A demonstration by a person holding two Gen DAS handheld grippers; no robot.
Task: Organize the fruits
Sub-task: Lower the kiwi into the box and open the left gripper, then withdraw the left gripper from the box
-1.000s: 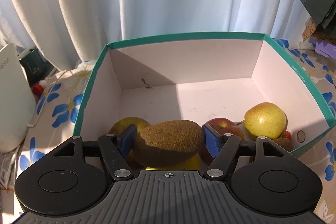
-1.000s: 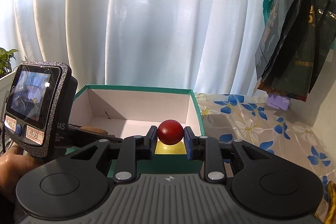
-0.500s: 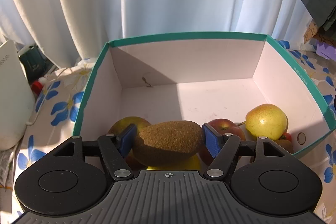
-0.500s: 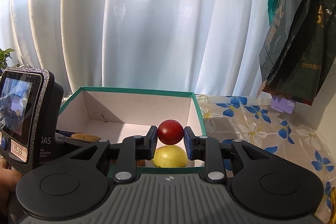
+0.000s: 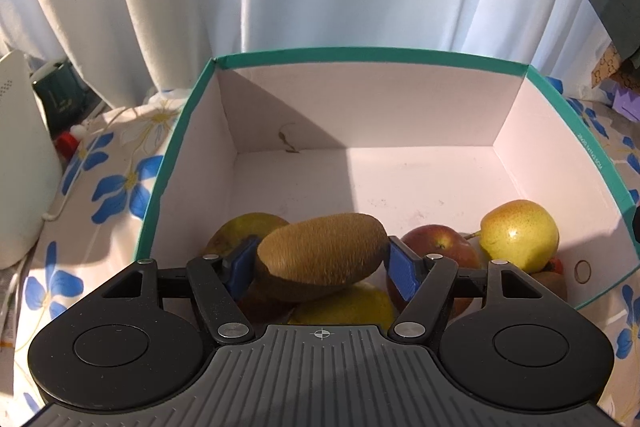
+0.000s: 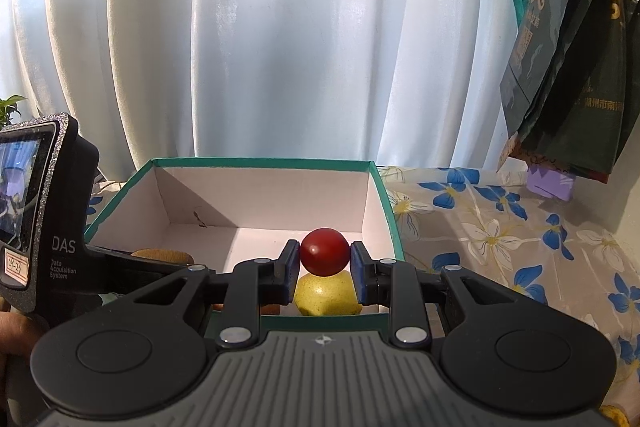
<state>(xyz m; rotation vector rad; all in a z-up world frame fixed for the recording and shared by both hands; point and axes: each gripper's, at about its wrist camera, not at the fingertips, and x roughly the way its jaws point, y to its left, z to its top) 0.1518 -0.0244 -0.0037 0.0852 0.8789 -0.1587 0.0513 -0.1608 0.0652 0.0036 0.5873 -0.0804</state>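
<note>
My left gripper (image 5: pixel 323 261) is shut on a brown kiwi (image 5: pixel 322 254), held lengthwise over the near end of a white box with a teal rim (image 5: pixel 360 51). Below it in the box lie a green-brown pear (image 5: pixel 244 229), a red apple (image 5: pixel 440 247), a yellow pear (image 5: pixel 520 235) and a yellow fruit (image 5: pixel 344 309). In the right wrist view my right gripper (image 6: pixel 325 261) is shut on a small red round fruit (image 6: pixel 325 251), over the box's (image 6: pixel 260 161) near right corner, above the yellow pear (image 6: pixel 326 293). The left gripper's body (image 6: pixel 44 211) stands at the left.
The box sits on a tablecloth with blue flowers (image 6: pixel 500 227). White curtains (image 6: pixel 300 27) hang behind. Dark bags (image 6: pixel 572 67) hang at the right above a purple item (image 6: pixel 550 183). A white appliance (image 5: pixel 20 167) and a dark green mug (image 5: pixel 60 95) stand left of the box.
The right gripper has moved closer to the box with the red fruit, so the yellow pear now shows below it. The left gripper and kiwi have barely shifted.
</note>
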